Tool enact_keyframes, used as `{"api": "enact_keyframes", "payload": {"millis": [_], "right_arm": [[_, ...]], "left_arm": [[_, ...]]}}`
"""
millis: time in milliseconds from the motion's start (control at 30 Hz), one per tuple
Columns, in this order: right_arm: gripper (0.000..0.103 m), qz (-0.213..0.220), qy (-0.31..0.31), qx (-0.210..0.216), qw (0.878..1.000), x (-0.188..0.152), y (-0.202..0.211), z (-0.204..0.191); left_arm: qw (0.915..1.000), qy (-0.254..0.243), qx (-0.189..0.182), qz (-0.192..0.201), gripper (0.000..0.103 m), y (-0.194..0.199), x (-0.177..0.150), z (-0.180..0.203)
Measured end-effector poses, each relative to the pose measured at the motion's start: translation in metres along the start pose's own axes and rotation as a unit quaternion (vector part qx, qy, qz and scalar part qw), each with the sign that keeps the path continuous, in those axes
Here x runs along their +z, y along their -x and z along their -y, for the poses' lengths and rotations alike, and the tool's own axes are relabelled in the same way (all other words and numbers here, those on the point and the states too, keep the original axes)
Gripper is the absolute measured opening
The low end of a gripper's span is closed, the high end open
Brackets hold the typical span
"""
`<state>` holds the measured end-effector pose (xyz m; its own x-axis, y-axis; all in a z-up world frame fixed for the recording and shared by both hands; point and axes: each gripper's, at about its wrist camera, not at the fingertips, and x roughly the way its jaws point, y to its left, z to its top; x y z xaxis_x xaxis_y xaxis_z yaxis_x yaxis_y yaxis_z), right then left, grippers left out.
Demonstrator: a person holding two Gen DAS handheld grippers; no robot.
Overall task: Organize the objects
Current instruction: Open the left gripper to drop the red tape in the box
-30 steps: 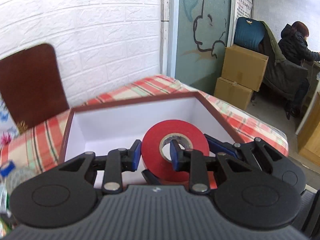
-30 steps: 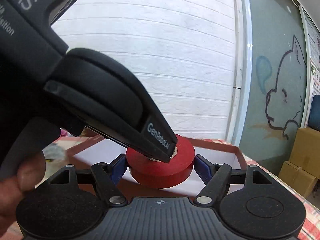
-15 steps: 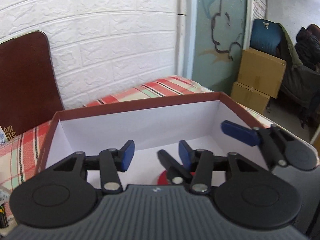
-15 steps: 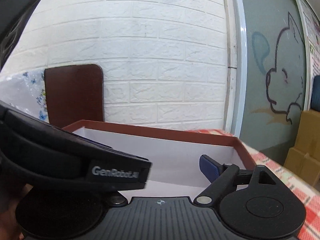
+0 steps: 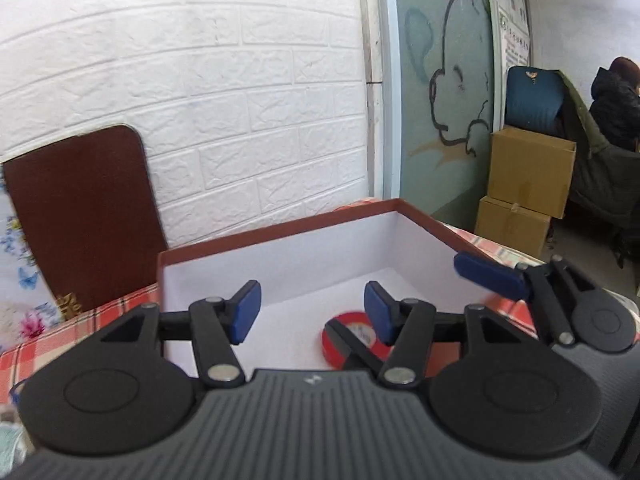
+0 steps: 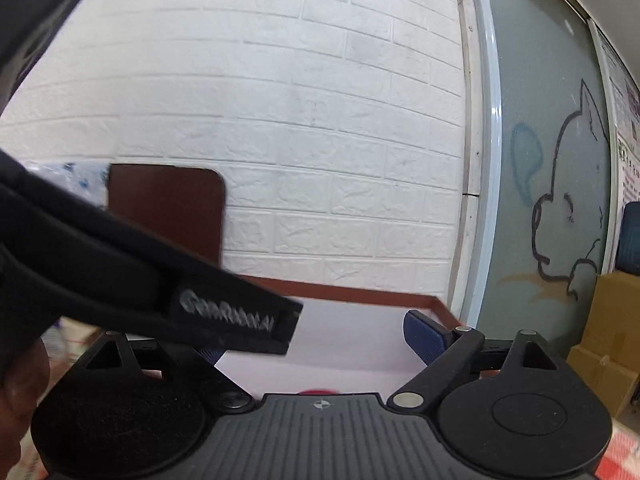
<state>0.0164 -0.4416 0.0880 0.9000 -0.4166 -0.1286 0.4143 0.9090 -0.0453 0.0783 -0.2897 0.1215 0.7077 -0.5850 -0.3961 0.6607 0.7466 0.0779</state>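
**Tape roll lying in the box, both grippers apart above it**

While the left gripper [image 5: 310,312] hangs level over the near edge of the box [image 5: 280,236], its two blue pads stand well apart with nothing between them. Just ahead of its right pad and lower down, one red tape roll [image 5: 352,340] lies flat on the white floor of the box, its hole facing up and its axis upright; the pad and a black finger hide part of it. No finger touches the roll as far as the left wrist view shows.

Off to the right of the left gripper, the right gripper [image 5: 400,300] reaches in across the box's right wall, one blue pad raised above the rim. In its own view the right gripper [image 6: 316,340] is also spread wide and holds nothing; only a sliver of the red tape roll [image 6: 316,391] shows just past its body. The left gripper's black body crosses that view from the left and covers one pad.

One box and one roll are visible. Behind the box a brown board [image 5: 80,220] leans on the white brick wall, and two cardboard cartons [image 5: 528,196] are stacked far right.
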Motion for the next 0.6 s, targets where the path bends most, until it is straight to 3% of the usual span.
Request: {"api": "enact_keyframes", "payload": {"millis": [167,267,333,433,500,600], "right_arm": [[0.092,-0.065,-0.052,0.081,0.993,-0.021,0.046,-0.029],[0.09,-0.137,-0.028,0.139,0.98,-0.039,0.041,-0.068],[0.089,-0.192,0.006,0.186,0.964,-0.05,0.032,-0.099],[0.088,-0.229,0.063,0.24,0.941,-0.063,0.026,-0.146],[0.088,-0.239,0.096,0.259,0.931,-0.068,0.025,-0.174],[0.088,-0.222,0.123,0.285,0.924,-0.065,0.022,-0.212]], "left_arm": [[0.9988,0.026,0.021,-0.036,0.061,0.048,-0.052,-0.025],[0.9932,0.053,0.057,-0.087,0.062,0.06,-0.09,-0.054],[0.9847,0.082,0.086,-0.127,0.062,0.068,-0.119,-0.079],[0.9679,0.12,0.139,-0.172,0.062,0.082,-0.157,-0.116],[0.954,0.149,0.176,-0.191,0.063,0.093,-0.179,-0.142],[0.9424,0.18,0.22,-0.177,0.064,0.118,-0.195,-0.176]]}}
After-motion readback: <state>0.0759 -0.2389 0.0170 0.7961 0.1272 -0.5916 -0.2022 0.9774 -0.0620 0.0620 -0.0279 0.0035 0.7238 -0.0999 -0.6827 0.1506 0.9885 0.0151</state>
